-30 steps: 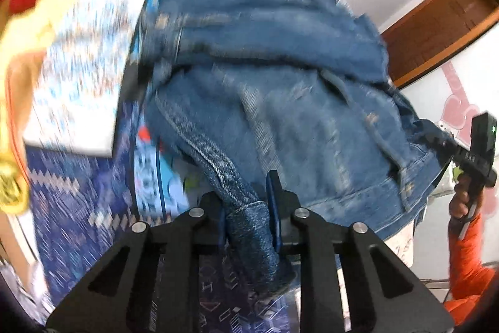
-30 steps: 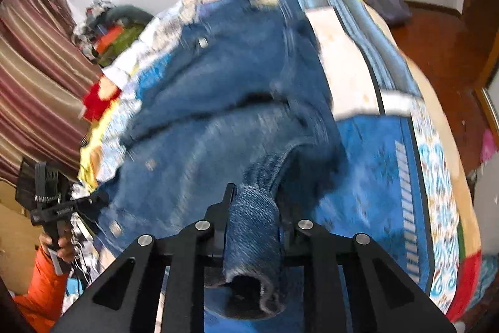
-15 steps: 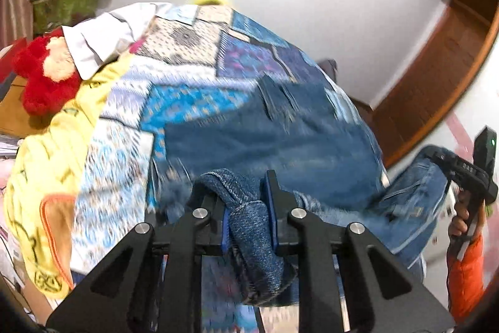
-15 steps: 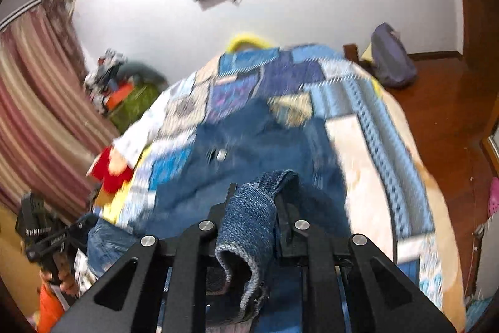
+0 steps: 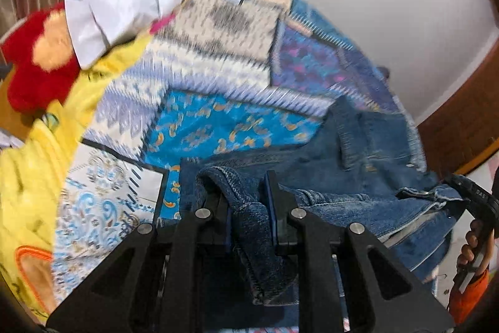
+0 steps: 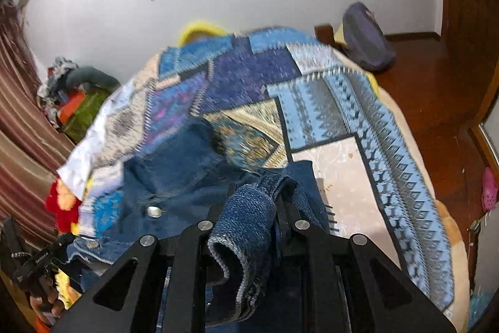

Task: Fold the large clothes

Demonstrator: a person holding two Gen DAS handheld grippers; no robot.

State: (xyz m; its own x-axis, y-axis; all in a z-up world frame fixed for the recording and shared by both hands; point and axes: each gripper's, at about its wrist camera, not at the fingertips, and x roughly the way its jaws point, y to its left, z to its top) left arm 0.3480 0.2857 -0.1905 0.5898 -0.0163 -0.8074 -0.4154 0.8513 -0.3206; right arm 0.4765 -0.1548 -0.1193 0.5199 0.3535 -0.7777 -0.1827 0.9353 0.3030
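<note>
You've got both grippers clamped on the denim jacket [image 5: 368, 158]: left gripper [image 5: 248, 208] pinching one cuff, right gripper [image 6: 254, 205] pinching another. The jacket hangs between them over the patchwork quilt [image 6: 327, 114].

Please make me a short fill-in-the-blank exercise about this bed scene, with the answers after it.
1. Both claws, left claw and right claw, are shut on the blue ____ jacket.
2. The jacket lies on a ____ quilt of blue and cream panels.
3. A ____ plush toy sits beside the yellow blanket.

Answers: denim; patchwork; red
</note>
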